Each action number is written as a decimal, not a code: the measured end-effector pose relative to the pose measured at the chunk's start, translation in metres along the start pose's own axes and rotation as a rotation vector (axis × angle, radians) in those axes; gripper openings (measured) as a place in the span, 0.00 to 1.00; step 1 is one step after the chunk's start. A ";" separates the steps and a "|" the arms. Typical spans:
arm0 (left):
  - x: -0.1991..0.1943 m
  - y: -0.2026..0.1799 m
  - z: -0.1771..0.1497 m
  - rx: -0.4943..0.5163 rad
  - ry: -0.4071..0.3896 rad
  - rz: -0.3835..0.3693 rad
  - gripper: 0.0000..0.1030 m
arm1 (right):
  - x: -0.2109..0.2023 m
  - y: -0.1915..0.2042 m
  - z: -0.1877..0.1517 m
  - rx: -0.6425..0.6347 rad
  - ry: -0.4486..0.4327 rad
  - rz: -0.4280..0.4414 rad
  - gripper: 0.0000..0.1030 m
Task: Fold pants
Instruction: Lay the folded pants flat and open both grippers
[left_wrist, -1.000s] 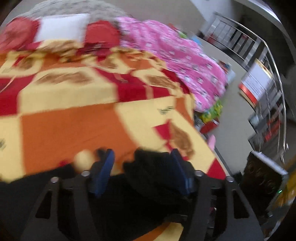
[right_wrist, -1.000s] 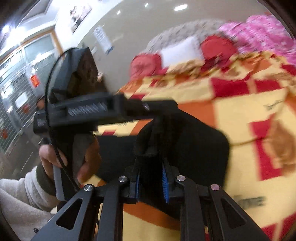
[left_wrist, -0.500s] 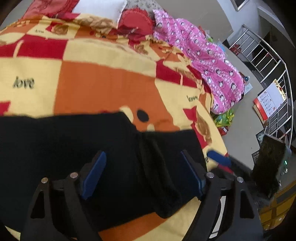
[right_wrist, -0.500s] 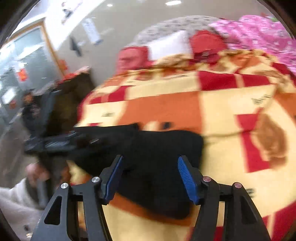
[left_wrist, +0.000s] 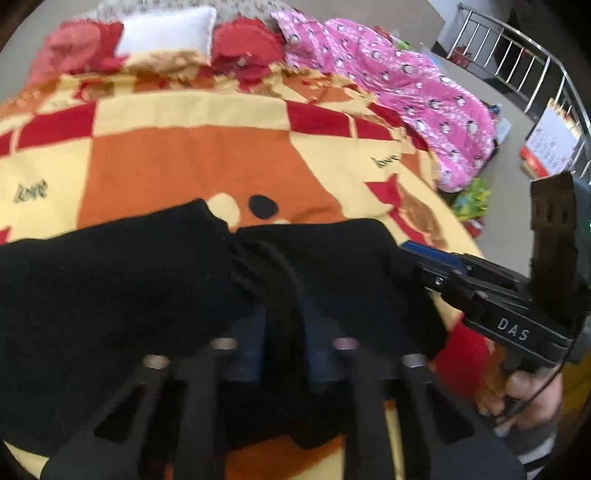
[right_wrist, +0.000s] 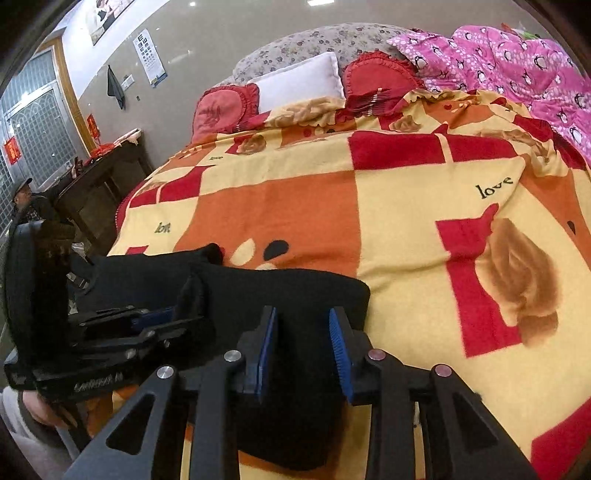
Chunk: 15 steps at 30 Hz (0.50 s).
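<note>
The black pants (left_wrist: 122, 280) lie on the bed's near edge, on an orange, yellow and red blanket (left_wrist: 192, 162). My left gripper (left_wrist: 282, 325) is shut on a raised fold of the pants near their middle. In the right wrist view the pants (right_wrist: 295, 295) show as a flat folded slab, and the left gripper (right_wrist: 162, 317) pinches the cloth at the left. My right gripper (right_wrist: 303, 325) is partly open over the pants' right end, blue pads on either side of the cloth without squeezing it. It also shows in the left wrist view (left_wrist: 424, 251).
Red and white pillows (right_wrist: 299, 81) lie at the bed's head. A pink penguin quilt (left_wrist: 399, 88) is bunched along the right side. A dark wooden table (right_wrist: 99, 184) stands left of the bed. A metal railing (left_wrist: 517, 62) and the floor are to the right.
My left gripper, open half a second ago, has closed on a fold of the pants. My right gripper, which let go earlier, has narrowed over the pants' right end.
</note>
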<state>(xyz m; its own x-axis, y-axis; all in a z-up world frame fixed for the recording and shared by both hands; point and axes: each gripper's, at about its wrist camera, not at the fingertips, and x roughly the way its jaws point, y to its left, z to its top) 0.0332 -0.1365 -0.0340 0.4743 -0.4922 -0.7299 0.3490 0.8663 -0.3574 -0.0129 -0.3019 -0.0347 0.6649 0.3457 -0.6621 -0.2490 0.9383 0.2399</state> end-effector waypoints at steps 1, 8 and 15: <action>-0.005 0.004 0.002 -0.012 0.001 -0.017 0.13 | -0.003 0.003 0.001 -0.005 -0.006 0.010 0.31; -0.039 0.022 0.006 -0.001 -0.075 0.035 0.13 | 0.002 0.034 0.008 -0.097 -0.010 0.027 0.29; -0.022 0.028 -0.012 -0.025 -0.055 0.083 0.15 | 0.037 0.036 0.002 -0.114 0.042 0.006 0.28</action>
<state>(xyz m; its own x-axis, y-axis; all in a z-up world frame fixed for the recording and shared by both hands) 0.0226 -0.1000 -0.0351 0.5449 -0.4223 -0.7244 0.2870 0.9057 -0.3120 0.0036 -0.2550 -0.0491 0.6339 0.3486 -0.6904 -0.3329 0.9287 0.1633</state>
